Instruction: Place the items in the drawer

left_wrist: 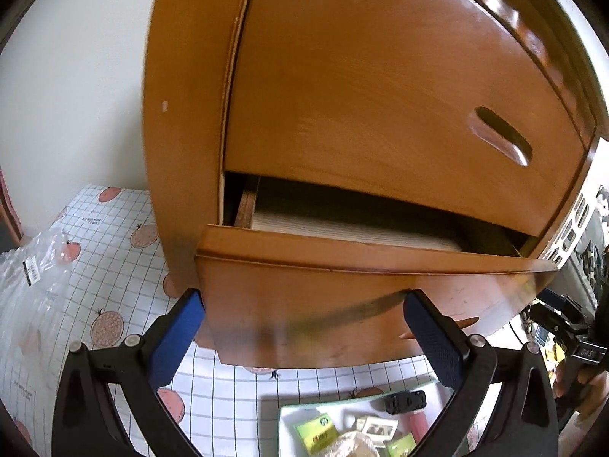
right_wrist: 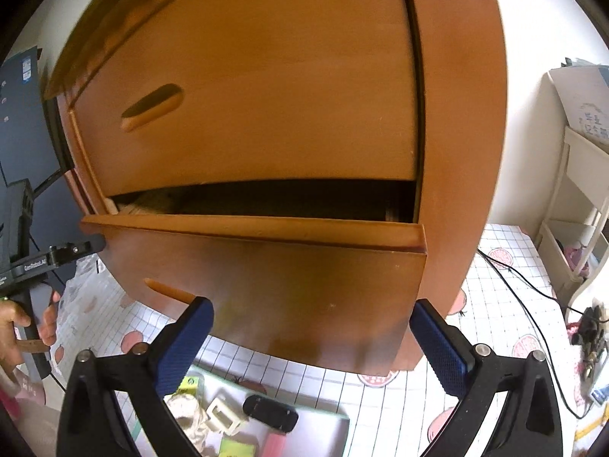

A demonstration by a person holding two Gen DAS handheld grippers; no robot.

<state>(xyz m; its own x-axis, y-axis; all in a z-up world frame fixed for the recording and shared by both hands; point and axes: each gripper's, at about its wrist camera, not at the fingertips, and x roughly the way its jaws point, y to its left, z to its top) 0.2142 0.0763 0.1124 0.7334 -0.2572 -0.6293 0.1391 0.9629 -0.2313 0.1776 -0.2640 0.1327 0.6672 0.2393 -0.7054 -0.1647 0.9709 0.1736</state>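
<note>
A small wooden cabinet stands on the table; its lower drawer (left_wrist: 342, 297) (right_wrist: 266, 285) is pulled a little way out, showing a dark gap and pale contents inside. The upper drawer (left_wrist: 380, 95) (right_wrist: 247, 106) is closed. My left gripper (left_wrist: 304, 335) is open, its blue pads close to the lower drawer front, nothing held. My right gripper (right_wrist: 312, 342) is open too, in front of the same drawer front. Below lies a pale green tray (left_wrist: 289, 415) (right_wrist: 327, 422) with a green packet (left_wrist: 316, 430), a black clip (left_wrist: 403, 401) (right_wrist: 270, 413), a white clip (right_wrist: 222, 417) and a pink stick (right_wrist: 274, 443).
A checked tablecloth with fruit prints (left_wrist: 114, 266) (right_wrist: 495, 304) covers the table. A clear plastic bag (left_wrist: 30, 278) lies at the left. A black cable (right_wrist: 525, 304) runs at the right, near a white shelf unit (right_wrist: 578, 209). A person's hand (right_wrist: 15, 327) holds the left gripper's handle.
</note>
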